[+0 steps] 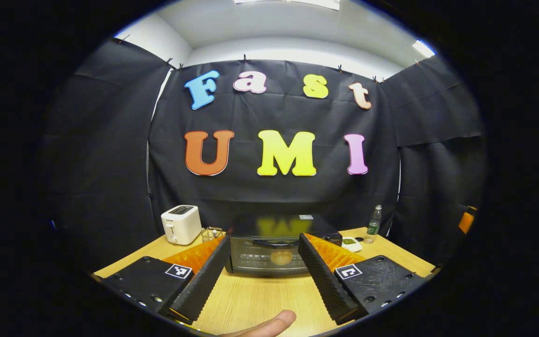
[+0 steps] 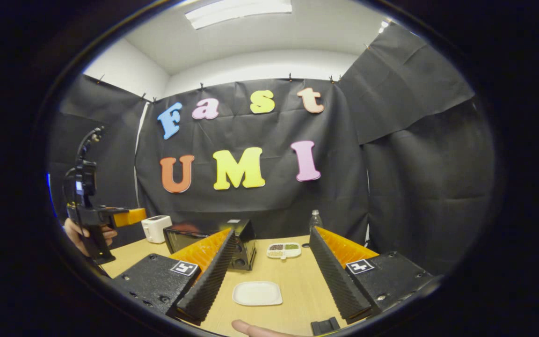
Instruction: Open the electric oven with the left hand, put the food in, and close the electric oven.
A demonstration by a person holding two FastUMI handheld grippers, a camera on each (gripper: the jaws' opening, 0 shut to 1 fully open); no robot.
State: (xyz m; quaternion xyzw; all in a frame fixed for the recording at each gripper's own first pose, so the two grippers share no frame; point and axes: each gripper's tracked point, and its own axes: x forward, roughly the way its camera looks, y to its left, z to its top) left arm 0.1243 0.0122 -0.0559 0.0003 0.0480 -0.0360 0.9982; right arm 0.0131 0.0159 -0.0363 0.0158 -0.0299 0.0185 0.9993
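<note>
Left tool [image 1: 262,271] is hovering with fingers spread, facing the closed black boxy electric oven [image 1: 279,243] at twelve o'clock on the wooden desk [image 1: 260,299]. Its glass door is likely stiff and hinged; the dark curved handle [image 1: 276,243] along the top edge is offering the surest hold.

In the left gripper view, the fingers [image 1: 220,267] cover both lower corners of the oven [image 1: 274,248]. The round item behind its door glass is too blurred to identify. In the right gripper view, the tray [image 2: 284,250] contents are too small to identify.
</note>
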